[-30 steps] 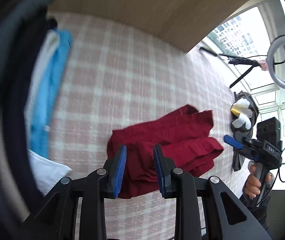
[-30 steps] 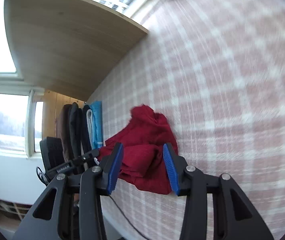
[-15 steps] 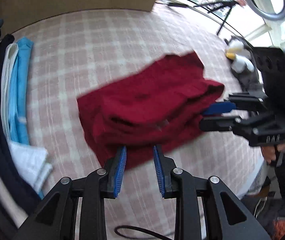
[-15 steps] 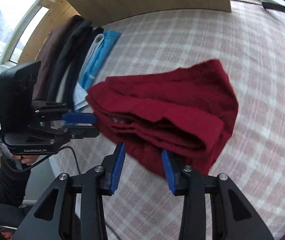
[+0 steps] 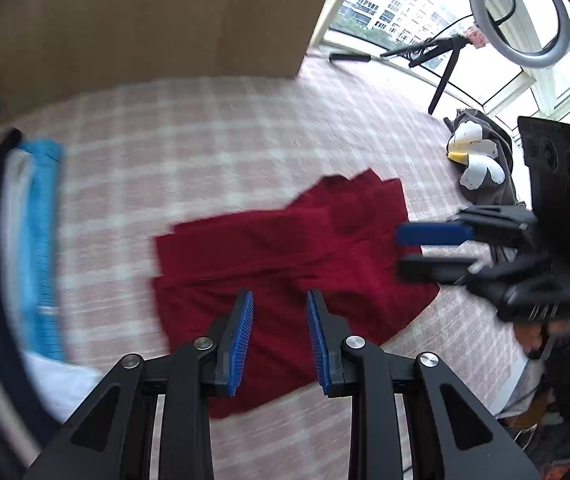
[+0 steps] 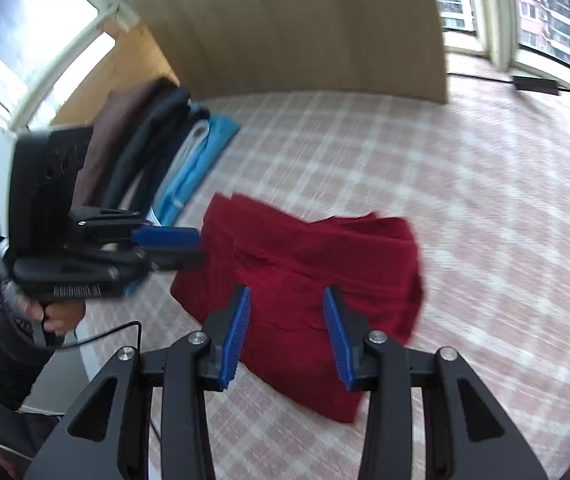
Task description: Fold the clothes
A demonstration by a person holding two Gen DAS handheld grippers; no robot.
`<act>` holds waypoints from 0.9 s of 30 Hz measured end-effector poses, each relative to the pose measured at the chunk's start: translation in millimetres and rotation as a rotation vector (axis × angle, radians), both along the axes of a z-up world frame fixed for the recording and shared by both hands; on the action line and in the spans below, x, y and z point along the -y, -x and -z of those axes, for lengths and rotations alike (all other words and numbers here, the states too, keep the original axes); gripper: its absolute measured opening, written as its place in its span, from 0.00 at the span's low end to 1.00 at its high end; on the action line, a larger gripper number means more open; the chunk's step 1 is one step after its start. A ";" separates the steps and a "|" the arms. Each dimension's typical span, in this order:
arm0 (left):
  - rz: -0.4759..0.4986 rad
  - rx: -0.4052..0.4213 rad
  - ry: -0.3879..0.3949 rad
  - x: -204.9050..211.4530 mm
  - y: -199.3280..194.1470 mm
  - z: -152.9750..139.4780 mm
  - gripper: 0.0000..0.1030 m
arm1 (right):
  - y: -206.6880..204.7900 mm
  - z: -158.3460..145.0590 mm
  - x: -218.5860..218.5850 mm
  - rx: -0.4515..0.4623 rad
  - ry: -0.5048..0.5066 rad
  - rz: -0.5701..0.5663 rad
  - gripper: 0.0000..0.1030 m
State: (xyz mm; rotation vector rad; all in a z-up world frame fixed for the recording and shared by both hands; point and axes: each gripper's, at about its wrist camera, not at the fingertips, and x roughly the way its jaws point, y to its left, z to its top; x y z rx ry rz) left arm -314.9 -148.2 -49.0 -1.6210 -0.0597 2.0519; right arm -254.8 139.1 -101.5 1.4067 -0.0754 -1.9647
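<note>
A dark red garment (image 5: 285, 264) lies folded in loose layers on the pink checked cloth (image 5: 189, 152). It also shows in the right wrist view (image 6: 313, 264). My left gripper (image 5: 279, 300) is open and empty, hovering over the garment's near edge. My right gripper (image 6: 287, 296) is open and empty, above the garment's near side. Each gripper shows in the other's view: the right gripper (image 5: 401, 248) at the garment's right edge, the left gripper (image 6: 201, 246) at its left edge.
A pile of folded clothes, blue (image 6: 197, 164), dark and brown, lies along the left side of the cloth. A grey bag with a plush toy (image 5: 473, 156) sits at the right. A wooden panel (image 6: 285, 24) stands behind. A ring light (image 5: 521, 12) and tripod stand by the window.
Both grippers have pulled back a little from the red garment and opened slightly wider. The garment now lies flatter on the cloth. The views have tilted up.
</note>
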 end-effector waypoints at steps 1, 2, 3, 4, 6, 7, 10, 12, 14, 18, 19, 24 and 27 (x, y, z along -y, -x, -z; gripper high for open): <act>-0.019 0.016 0.013 -1.4 2.5 8.2 0.28 | 2.8 5.1 2.1 -0.001 -0.018 0.017 0.36; -0.053 0.018 0.067 2.8 5.0 17.0 0.27 | 7.2 11.7 -0.1 -0.011 -0.057 0.046 0.36; -0.083 0.013 0.104 10.5 6.2 22.0 0.09 | 11.5 18.5 -5.1 -0.014 -0.097 0.077 0.34; -0.110 0.018 0.086 20.2 4.7 19.4 0.04 | 15.2 24.5 -14.6 0.013 -0.098 0.107 0.22; -0.162 0.028 0.051 39.6 1.8 14.3 0.05 | 15.3 23.6 -35.8 0.068 -0.035 0.151 0.19; -0.189 0.033 0.033 49.3 0.4 11.7 0.08 | 13.2 20.9 -45.0 0.087 -0.010 0.168 0.20; -0.238 -0.023 0.049 67.6 -10.1 -3.4 0.29 | -1.4 4.3 -61.9 0.013 -0.013 0.229 0.52; -0.237 -0.033 0.030 70.2 -13.0 -7.3 0.38 | -7.6 -0.8 -61.5 -0.064 -0.058 0.256 0.67; -0.237 -0.029 0.043 65.6 -11.0 -2.5 0.40 | -6.6 1.3 -56.5 -0.107 -0.106 0.265 0.68; -0.222 -0.011 0.077 56.0 -3.1 9.0 0.40 | 4.5 12.1 -56.0 -0.050 -0.088 0.240 0.68; -0.219 -0.010 0.084 55.0 -1.3 10.5 0.40 | 7.0 16.0 -56.1 -0.036 -0.083 0.242 0.68; -0.199 -0.025 0.110 47.9 2.5 17.6 0.40 | 13.1 29.7 -56.1 -0.007 -0.069 0.243 0.68; -0.173 -0.034 0.108 44.3 1.9 19.7 0.40 | 11.8 31.8 -54.3 -0.013 -0.035 0.221 0.68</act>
